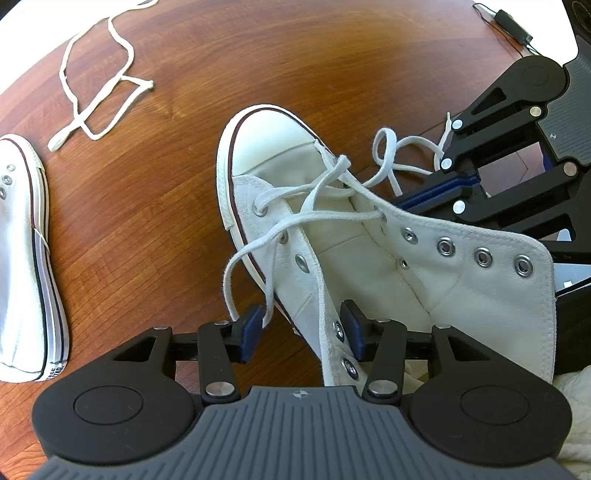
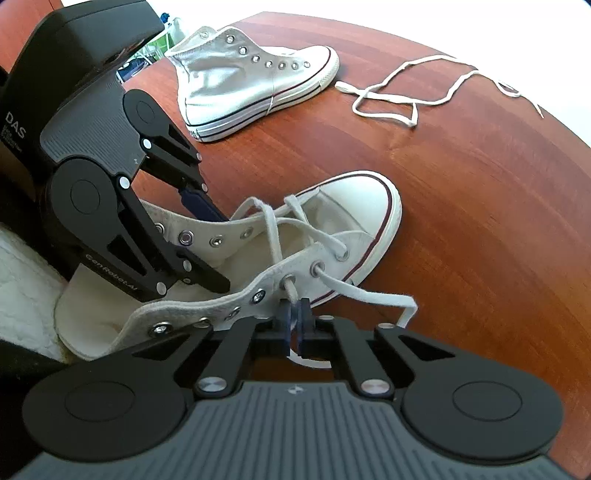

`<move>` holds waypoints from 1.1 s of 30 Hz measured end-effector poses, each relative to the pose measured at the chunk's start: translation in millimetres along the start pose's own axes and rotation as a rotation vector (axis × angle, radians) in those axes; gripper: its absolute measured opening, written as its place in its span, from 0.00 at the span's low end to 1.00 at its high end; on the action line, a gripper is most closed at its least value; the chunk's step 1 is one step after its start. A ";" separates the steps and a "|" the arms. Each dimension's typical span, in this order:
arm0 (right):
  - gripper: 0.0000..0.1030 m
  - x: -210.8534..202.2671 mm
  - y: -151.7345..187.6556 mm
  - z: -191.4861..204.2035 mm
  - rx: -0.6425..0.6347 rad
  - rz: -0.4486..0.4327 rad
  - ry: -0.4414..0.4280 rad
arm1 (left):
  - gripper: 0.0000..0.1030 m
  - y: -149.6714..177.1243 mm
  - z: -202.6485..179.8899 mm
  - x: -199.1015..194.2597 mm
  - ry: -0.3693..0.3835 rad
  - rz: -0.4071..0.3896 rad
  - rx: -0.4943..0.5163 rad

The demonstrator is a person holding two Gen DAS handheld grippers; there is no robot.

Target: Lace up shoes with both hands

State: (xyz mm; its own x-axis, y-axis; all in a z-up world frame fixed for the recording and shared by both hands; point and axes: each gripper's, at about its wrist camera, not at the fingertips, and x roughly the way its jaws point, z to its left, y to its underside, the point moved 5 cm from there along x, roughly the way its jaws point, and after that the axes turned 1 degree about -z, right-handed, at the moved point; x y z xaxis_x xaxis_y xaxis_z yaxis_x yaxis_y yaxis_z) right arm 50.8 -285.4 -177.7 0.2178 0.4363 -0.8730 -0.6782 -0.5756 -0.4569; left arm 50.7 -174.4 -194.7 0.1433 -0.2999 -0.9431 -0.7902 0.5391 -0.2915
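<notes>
A white high-top shoe (image 1: 369, 266) (image 2: 362, 199) lies on the wooden table (image 1: 147, 221), its lower eyelets threaded with a white lace (image 1: 325, 218) (image 2: 354, 291). My left gripper (image 1: 303, 328) (image 2: 221, 249) stands open astride the shoe's left eyelet flap, one pad inside the shoe and one outside, with a gap beside the outer pad. One lace end hangs past that outer pad. My right gripper (image 2: 293, 317) (image 1: 410, 197) is shut on the lace just where it comes out of an eyelet on the shoe's right flap.
A second white high-top (image 1: 22, 277) (image 2: 236, 81) lies on its side without a lace. A loose white lace (image 1: 96, 110) (image 2: 406, 96) sprawls on the far side of the table. A black cable with an adapter (image 1: 509, 22) rests at the table's edge. White quilted fabric (image 2: 22, 277) shows beside the shoe's heel.
</notes>
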 end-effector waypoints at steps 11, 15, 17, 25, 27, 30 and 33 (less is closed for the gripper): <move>0.02 -7.5 28.7 -18.7 0.105 0.095 0.133 | 0.49 3.3 4.8 -2.4 0.004 -0.001 0.009; 0.03 -14.2 45.3 -27.3 0.133 0.123 0.169 | 0.49 0.7 -1.4 -0.1 -0.005 -0.005 -0.018; 0.03 -16.0 50.8 -30.6 0.139 0.131 0.185 | 0.49 1.0 -0.9 0.2 -0.005 -0.005 -0.019; 0.04 -26.4 77.5 -45.8 0.166 0.154 0.226 | 0.49 0.3 -2.9 -1.6 -0.008 -0.007 -0.016; 0.06 -28.7 76.7 -43.4 0.144 0.137 0.213 | 0.49 -0.1 -2.9 -1.0 -0.008 -0.008 -0.017; 0.33 -28.6 74.1 -37.1 0.110 0.138 0.195 | 0.49 -0.8 -3.0 -0.3 -0.010 -0.008 -0.019; 0.39 -28.9 67.3 -29.3 0.079 0.121 0.170 | 0.50 -2.1 -3.2 0.9 -0.012 -0.008 -0.021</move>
State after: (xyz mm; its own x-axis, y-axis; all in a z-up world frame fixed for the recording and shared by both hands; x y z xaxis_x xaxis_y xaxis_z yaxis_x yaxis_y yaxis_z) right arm 19.4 -357.0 -188.1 0.2421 0.2404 -0.9400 -0.7580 -0.5579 -0.3379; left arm 50.7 -178.3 -194.4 0.1567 -0.2942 -0.9428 -0.8012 0.5203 -0.2956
